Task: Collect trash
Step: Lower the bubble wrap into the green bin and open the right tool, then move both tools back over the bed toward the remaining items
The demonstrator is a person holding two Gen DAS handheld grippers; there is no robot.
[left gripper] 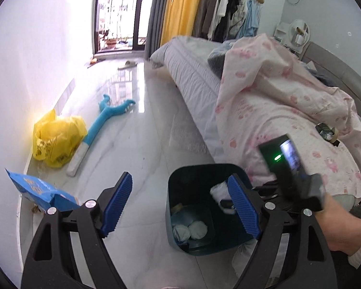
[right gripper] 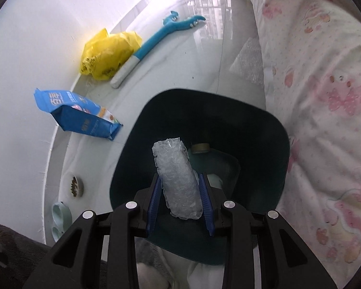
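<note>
A dark teal trash bin [left gripper: 178, 207] stands on the floor beside the bed; it also shows in the right wrist view [right gripper: 264, 149]. Crumpled white tissues [left gripper: 190, 231] and a tape roll [right gripper: 199, 147] lie at its bottom. My right gripper [right gripper: 180, 200] is shut on a rolled piece of clear bubble wrap [right gripper: 178, 180] and holds it over the bin's opening. The right gripper's body with its lit screen [left gripper: 286, 156] shows in the left wrist view, with the bubble wrap [left gripper: 219, 190] over the bin. My left gripper [left gripper: 180, 204] is open and empty, above the floor next to the bin.
A yellow plastic bag [left gripper: 57, 139], a blue plush toy [left gripper: 106, 118] and a blue snack bag [right gripper: 79, 115] lie on the floor by the wall. Pet bowls [right gripper: 75, 185] sit near the wall. A bed with a pink quilt [left gripper: 288, 110] is on the right.
</note>
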